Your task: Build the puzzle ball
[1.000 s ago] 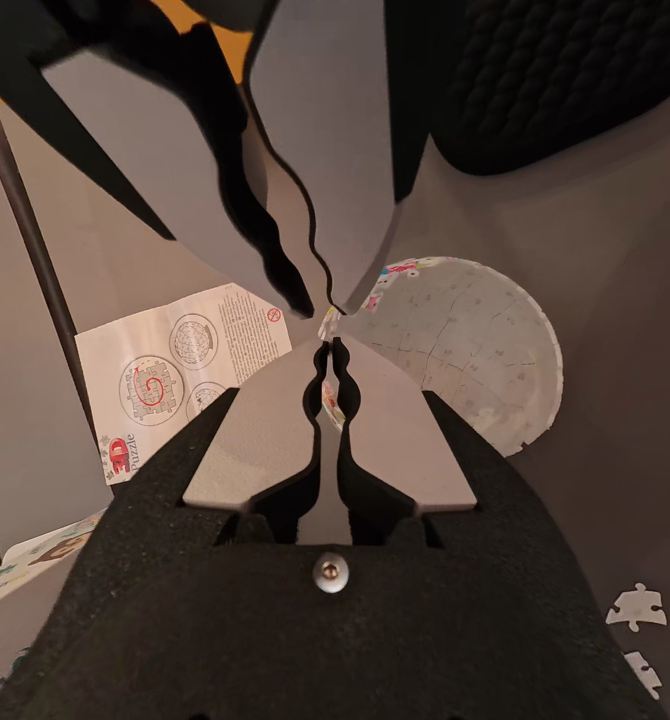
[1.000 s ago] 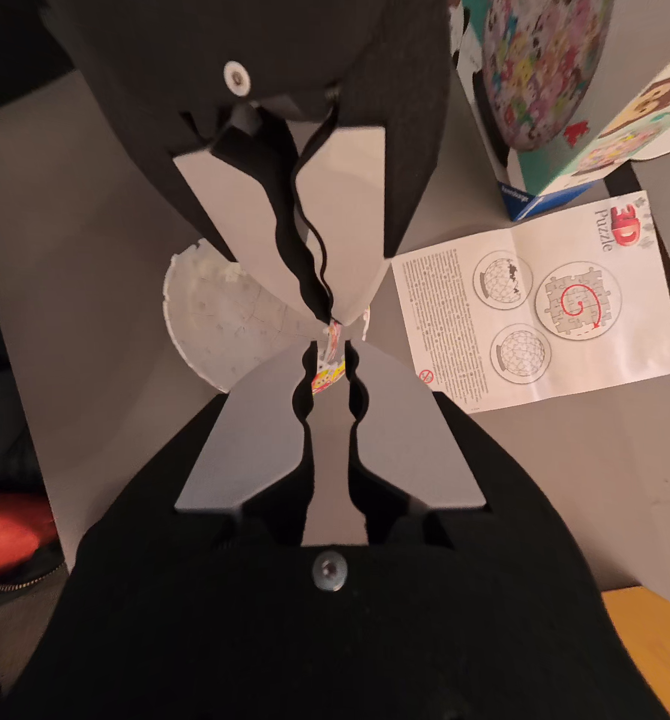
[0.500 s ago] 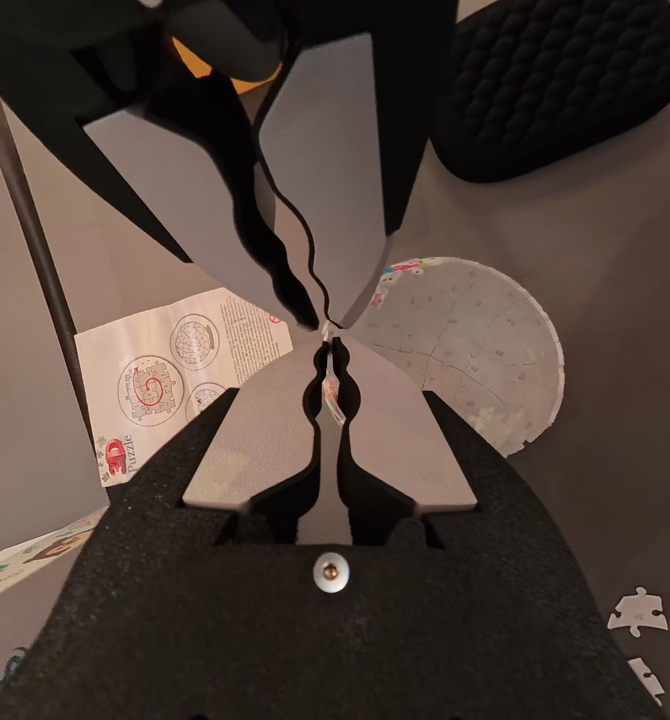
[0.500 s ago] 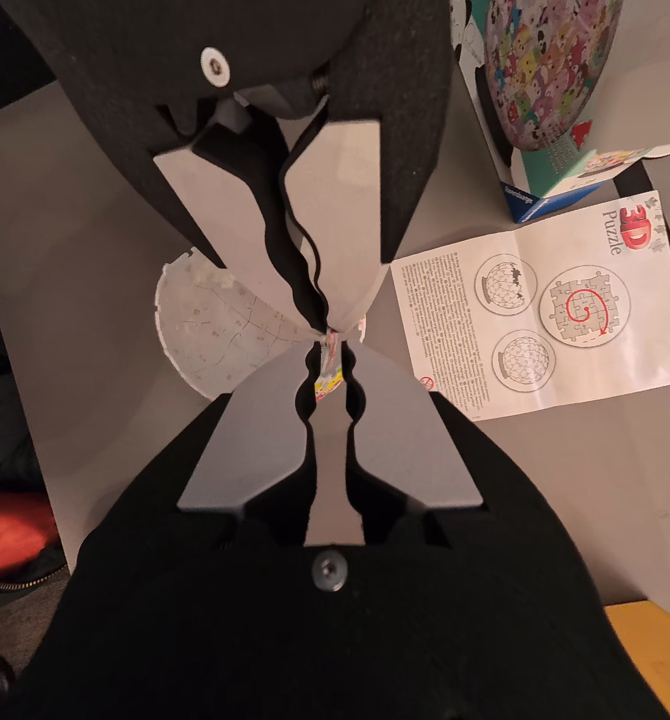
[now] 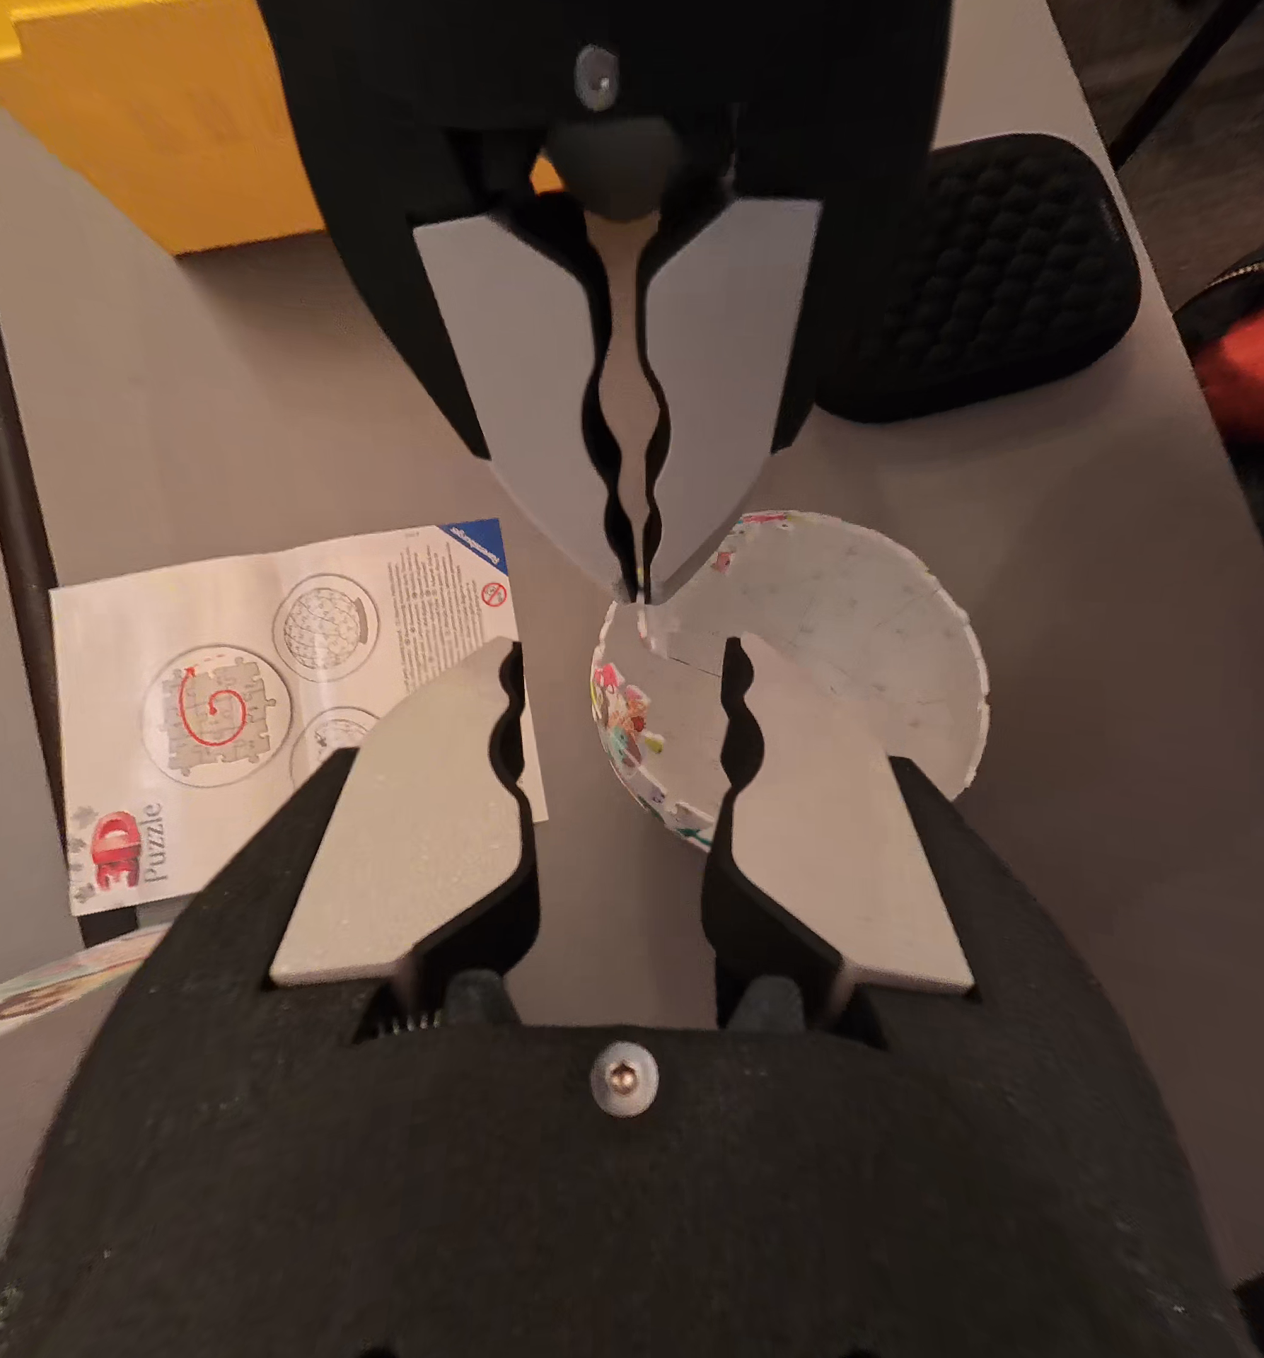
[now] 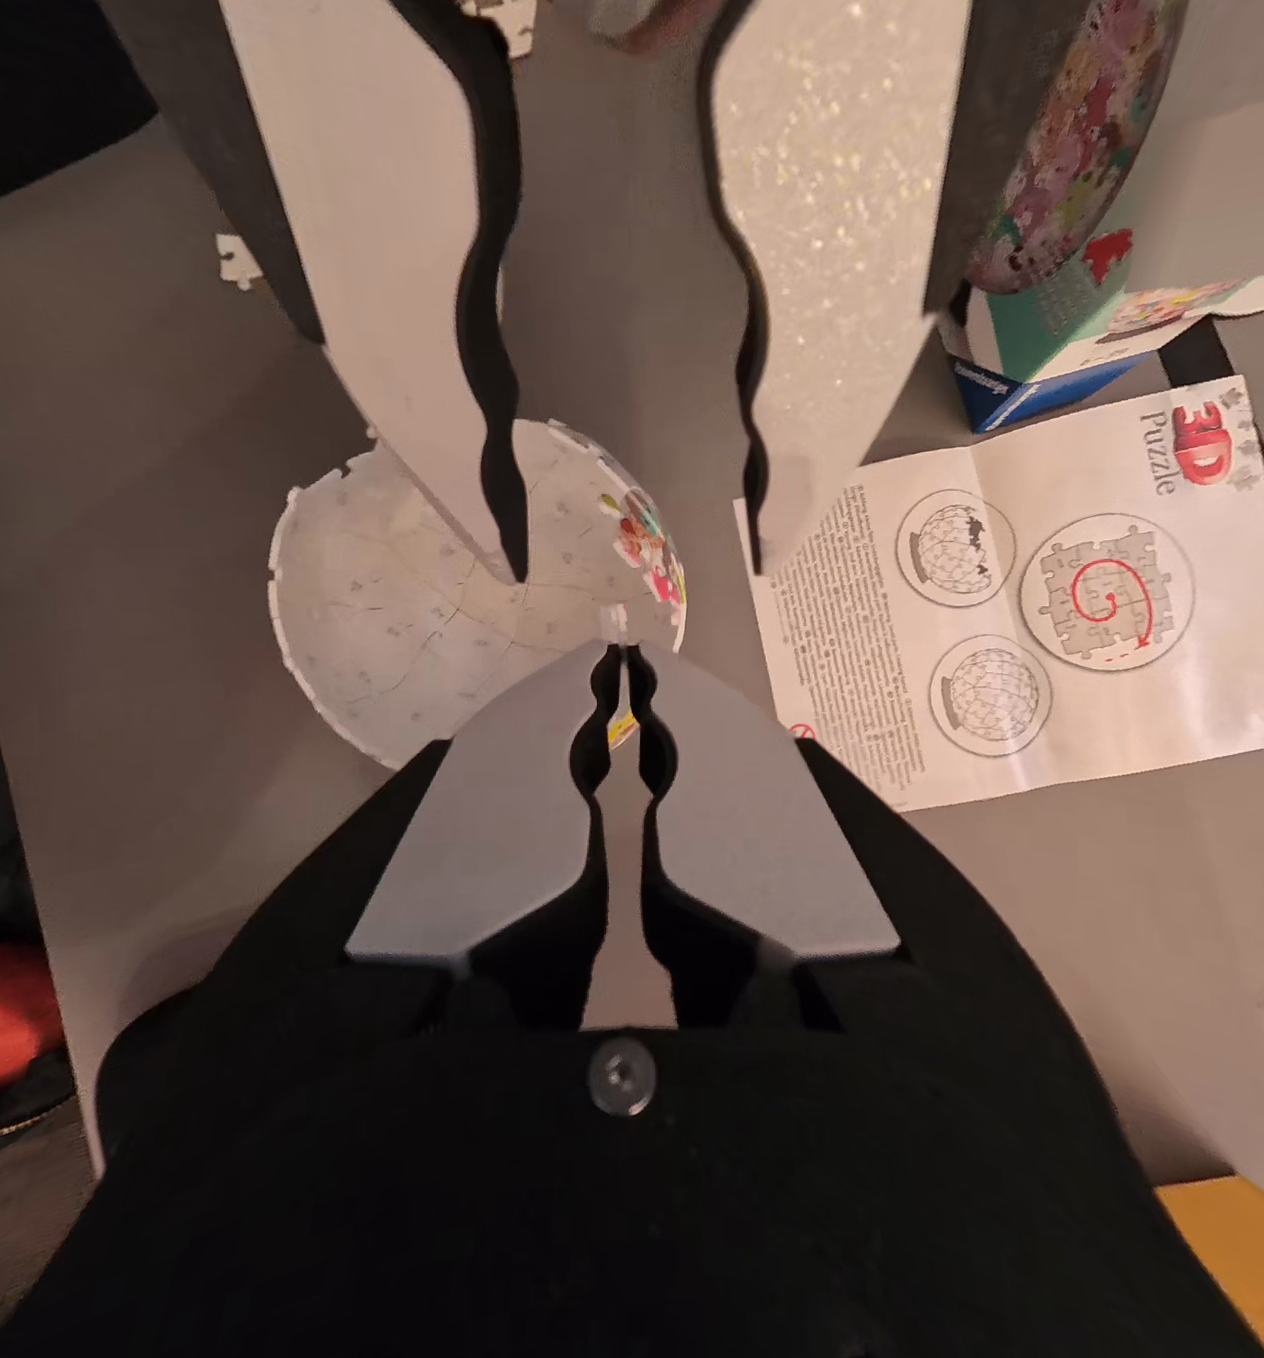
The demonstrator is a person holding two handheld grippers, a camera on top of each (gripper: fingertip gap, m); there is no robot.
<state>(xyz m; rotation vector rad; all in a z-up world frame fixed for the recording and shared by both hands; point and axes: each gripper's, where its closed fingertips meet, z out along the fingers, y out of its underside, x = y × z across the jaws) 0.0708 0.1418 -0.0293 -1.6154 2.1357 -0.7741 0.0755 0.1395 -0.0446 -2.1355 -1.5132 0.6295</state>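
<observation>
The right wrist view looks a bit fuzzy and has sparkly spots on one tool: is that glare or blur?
Right wrist view: the sparkle is light glinting off the open left tool's pale finger; the puzzle box at upper right is blurred. Left wrist view: sharper, with a soft sheen on the instruction leaflet; both views are dim, warm-lit and bent by the wide lens.

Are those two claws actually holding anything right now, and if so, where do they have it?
Only the right gripper holds something: its tips pinch the rim of the half-built puzzle ball. The left gripper is open and holds nothing.
</observation>
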